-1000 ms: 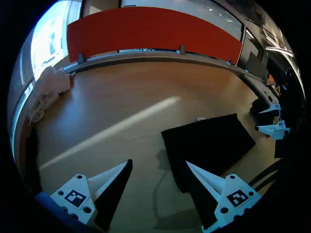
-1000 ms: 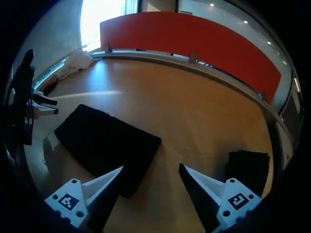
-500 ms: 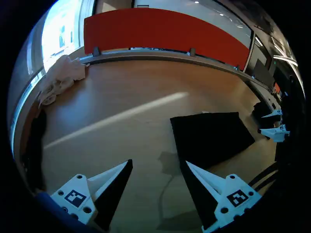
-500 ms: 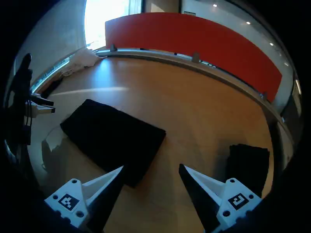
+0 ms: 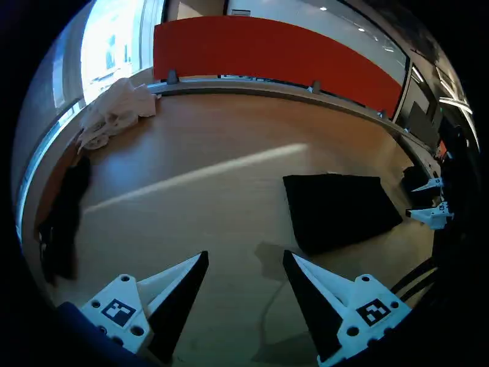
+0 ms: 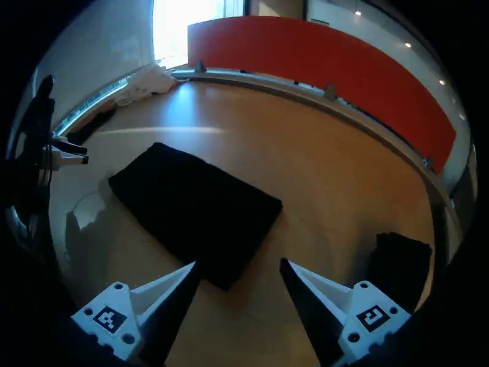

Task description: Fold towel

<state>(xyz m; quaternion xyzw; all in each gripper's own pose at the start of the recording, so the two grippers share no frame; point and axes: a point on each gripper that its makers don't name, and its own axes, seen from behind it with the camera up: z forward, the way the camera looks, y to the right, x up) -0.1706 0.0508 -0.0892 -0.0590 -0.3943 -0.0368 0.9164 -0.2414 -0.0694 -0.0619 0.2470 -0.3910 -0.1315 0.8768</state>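
Observation:
A black towel (image 5: 339, 208) lies folded flat as a rectangle on the wooden table (image 5: 202, 153). In the left gripper view my left gripper (image 5: 244, 263) is open and empty, above bare wood to the left of the towel. Farther off at the right edge the right gripper (image 5: 428, 199) points at the towel. In the right gripper view the same towel (image 6: 195, 208) lies just ahead of my open, empty right gripper (image 6: 238, 272). The left gripper (image 6: 76, 155) appears at the far left beside the towel's far corner.
A crumpled white cloth (image 5: 116, 110) lies at the table's far left corner, a dark cloth (image 5: 64, 220) along the left edge. A black folded stack (image 6: 400, 266) sits at the right. A red partition (image 5: 275, 55) backs the table.
Both grippers have drawn back from the towel, which lies farther from the fingers in both views. Both views have swung, bringing the dark cloth at the left edge into sight.

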